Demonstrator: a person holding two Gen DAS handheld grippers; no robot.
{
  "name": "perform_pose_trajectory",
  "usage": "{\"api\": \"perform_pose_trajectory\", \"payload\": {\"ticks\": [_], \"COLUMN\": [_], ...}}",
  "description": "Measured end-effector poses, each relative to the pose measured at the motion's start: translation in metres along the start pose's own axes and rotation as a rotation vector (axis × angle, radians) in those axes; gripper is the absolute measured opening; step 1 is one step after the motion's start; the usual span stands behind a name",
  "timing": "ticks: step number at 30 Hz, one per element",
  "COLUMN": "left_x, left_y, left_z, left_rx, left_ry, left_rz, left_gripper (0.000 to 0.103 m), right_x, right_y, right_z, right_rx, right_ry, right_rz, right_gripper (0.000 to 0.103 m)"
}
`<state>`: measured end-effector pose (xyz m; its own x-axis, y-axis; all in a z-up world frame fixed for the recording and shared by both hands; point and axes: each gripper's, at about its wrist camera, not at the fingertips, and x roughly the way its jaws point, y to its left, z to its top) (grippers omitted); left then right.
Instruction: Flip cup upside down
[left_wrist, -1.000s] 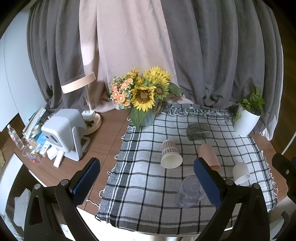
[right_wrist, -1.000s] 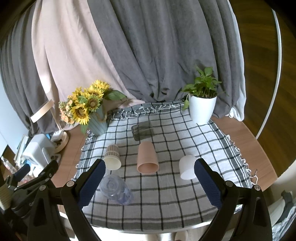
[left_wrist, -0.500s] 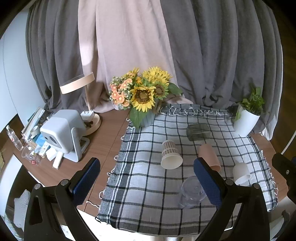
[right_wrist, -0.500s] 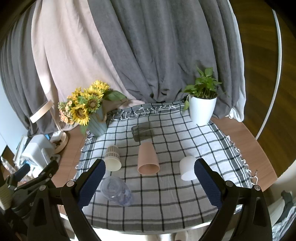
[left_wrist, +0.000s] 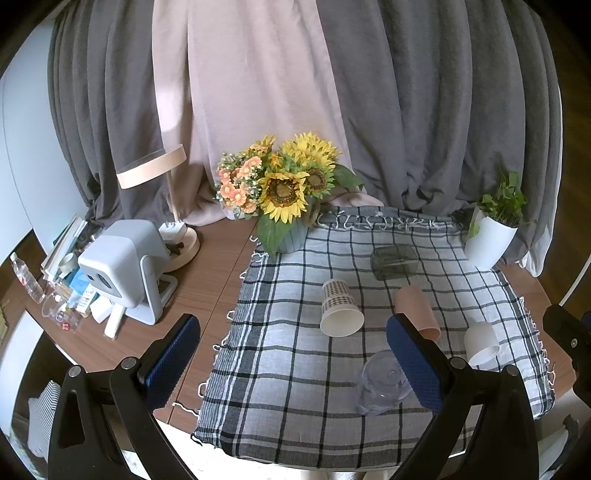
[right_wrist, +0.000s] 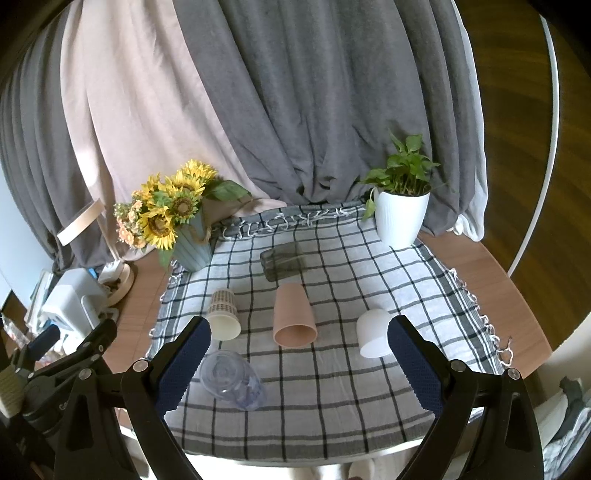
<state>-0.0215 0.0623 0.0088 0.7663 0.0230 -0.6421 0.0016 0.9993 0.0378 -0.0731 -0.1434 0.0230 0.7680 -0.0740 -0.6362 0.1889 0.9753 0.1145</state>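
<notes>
Left wrist view gives us no readable writing anywhere; the only marking we catch is the brown check pattern printed on the paper cup (left_wrist: 339, 308). On the checked cloth (left_wrist: 280, 387) we count five cups, all lying on their sides. The paper cup points its open mouth toward us, long axis running away from the camera. Just right of it lies the pink cup (left_wrist: 415, 306), partly hidden behind our left gripper (left_wrist: 291, 360), which hangs wide apart with nothing between its blue pads. A clear plastic cup (left_wrist: 382, 382) lies nearest us, its mouth facing us, touching the edge of that right-hand pad in the picture. Further back rests a dark glass tumbler (left_wrist: 393, 260), long axis across the cloth.

Right wrist view shows the white cup (right_wrist: 373, 332) on its side, mouth toward us, just beside the pad of our right gripper (right_wrist: 297, 360), also spread wide and holding nothing. The pink cup lies between both fingers in the middle of the cloth. Around the cloth stand a sunflower bouquet (left_wrist: 286, 188), a potted plant (right_wrist: 400, 212), a desk lamp (left_wrist: 151, 171) and a grey-white device (left_wrist: 122, 264).
</notes>
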Motion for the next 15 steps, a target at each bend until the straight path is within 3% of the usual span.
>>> {"api": "perform_pose_trajectory", "payload": {"ticks": [15], "left_x": [0.0015], "left_y": [0.0006], "left_z": [0.0004], "left_rx": [0.000], "left_ry": [-0.002], "left_rz": [0.000], "left_gripper": [0.103], "right_x": [0.0005], "right_y": [0.0020], "right_z": [-0.0003], "right_rx": [-0.003], "right_ry": [0.000], "right_rz": [-0.001], "right_gripper": [0.097]}}
